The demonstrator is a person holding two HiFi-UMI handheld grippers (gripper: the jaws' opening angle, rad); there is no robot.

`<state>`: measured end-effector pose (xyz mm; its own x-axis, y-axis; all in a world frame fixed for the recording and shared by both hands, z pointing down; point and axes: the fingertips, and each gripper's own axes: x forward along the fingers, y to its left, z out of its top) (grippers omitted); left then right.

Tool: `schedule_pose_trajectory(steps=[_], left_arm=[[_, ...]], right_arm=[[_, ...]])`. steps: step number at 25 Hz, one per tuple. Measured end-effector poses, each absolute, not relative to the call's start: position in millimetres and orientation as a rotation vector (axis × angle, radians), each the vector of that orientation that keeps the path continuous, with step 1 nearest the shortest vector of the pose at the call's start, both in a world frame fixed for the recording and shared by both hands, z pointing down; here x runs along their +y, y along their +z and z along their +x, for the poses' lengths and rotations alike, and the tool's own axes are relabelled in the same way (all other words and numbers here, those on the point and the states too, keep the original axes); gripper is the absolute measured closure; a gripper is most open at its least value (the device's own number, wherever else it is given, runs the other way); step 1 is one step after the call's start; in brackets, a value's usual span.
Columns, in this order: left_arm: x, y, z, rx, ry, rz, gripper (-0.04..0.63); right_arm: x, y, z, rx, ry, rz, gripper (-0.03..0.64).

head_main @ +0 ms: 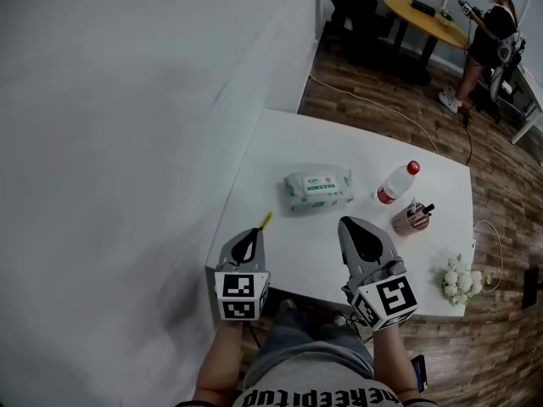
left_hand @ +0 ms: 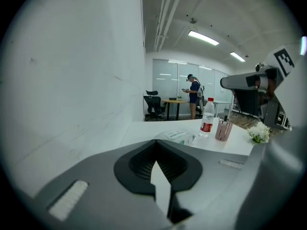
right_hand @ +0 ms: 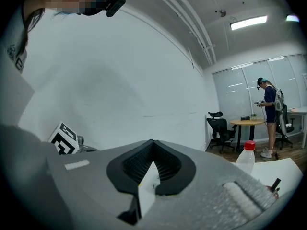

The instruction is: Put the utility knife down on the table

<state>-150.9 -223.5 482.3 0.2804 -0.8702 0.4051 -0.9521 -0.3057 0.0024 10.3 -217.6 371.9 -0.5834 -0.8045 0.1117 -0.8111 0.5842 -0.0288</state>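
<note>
Only a short yellow end of the utility knife (head_main: 265, 220) shows, on the white table (head_main: 280, 142) near its left edge. It lies just past the tip of my left gripper (head_main: 256, 233). The gripper hides the rest of the knife. My left gripper (left_hand: 156, 146) is shut, and its own view shows nothing between the jaws. My right gripper (head_main: 346, 225) hovers over the table's front edge, to the right of the left one. The right gripper (right_hand: 152, 146) is shut too and holds nothing. A faint yellow speck shows through its jaw slit.
A pack of wet wipes (head_main: 316, 190) lies mid-table. To its right are a red-capped bottle (head_main: 396, 182) and a pink pen cup (head_main: 411, 218). White flowers (head_main: 458, 281) sit at the front right corner. A wall runs along the left. A person (head_main: 488, 41) stands by a round table (head_main: 424, 19).
</note>
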Motion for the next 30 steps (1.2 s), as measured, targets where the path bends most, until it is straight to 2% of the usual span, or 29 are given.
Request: schedule_pose_trajectory(steps=[11, 30], left_arm=[[-193, 409, -140, -1.767, 0.244, 2.401, 0.577], [-137, 334, -136, -1.947, -0.004, 2.444, 0.577]], right_arm=[[-197, 360, 15, -2.758, 0.067, 1.349, 0.615], [-166, 340, 27, -2.839, 0.005, 1.294, 0.615]])
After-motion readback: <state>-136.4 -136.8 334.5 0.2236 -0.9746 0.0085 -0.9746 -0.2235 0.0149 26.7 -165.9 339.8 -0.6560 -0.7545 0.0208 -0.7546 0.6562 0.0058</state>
